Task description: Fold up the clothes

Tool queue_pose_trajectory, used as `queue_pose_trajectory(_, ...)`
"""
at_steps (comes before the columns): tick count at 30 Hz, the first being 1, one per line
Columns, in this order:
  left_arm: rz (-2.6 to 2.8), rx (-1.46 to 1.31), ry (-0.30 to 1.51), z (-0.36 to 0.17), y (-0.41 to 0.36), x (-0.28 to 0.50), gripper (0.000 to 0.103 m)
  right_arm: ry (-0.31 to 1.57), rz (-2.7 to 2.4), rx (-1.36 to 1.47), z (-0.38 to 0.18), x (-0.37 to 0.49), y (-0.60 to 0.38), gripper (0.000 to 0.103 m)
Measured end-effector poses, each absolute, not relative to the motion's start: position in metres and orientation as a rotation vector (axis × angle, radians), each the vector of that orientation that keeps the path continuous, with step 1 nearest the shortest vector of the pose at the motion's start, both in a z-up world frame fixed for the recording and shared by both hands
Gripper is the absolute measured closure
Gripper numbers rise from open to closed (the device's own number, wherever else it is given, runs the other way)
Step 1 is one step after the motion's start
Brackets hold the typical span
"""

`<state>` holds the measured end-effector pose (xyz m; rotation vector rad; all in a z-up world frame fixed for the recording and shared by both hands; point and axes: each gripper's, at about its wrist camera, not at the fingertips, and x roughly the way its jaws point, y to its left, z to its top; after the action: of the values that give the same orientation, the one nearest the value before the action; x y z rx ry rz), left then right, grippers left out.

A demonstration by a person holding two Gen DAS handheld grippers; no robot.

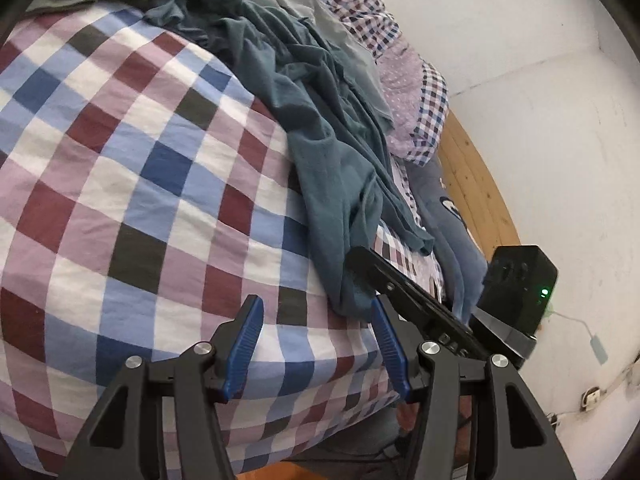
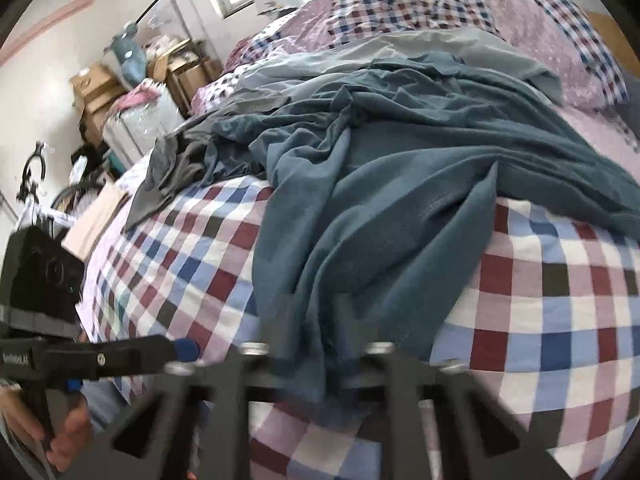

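Fingers of the right gripper clamp the teal garment; left gripper, fingers wide, should pinch the adjacent hem on the bed.

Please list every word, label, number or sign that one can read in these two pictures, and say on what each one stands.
White lettering on the black bar, lower left of the right wrist view: too blurred to read.
White print on the blue-grey fabric, left wrist view: partly hidden, no letters readable.
Nothing else shows any text.
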<state>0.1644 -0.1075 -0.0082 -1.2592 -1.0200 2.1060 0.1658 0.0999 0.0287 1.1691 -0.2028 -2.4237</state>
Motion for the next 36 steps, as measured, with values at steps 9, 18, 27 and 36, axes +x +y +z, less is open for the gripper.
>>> queue_pose_trajectory(9, 2.022, -1.246, -1.059, -0.012, -0.092, 0.154, 0.044, -0.601, -2.497, 1.202, 0.037, 0.214, 0.180, 0.102)
queue_pose_trajectory(18, 1.965, -1.275, -1.016, -0.016, -0.051, 0.148, 0.044, -0.727, -2.525, 1.277, 0.020, 0.222, 0.212, 0.098)
queue_pose_trajectory(27, 2.052, -1.280, -0.837, -0.014, -0.009, 0.132, 0.048, -0.749, -2.559, 1.274, 0.017, 0.218, 0.220, 0.094)
queue_pose_trajectory(36, 2.107, -1.148, -1.033, 0.010, -0.068, 0.145, 0.103, -0.794, -2.633, 1.221, 0.026, 0.215, 0.237, 0.074)
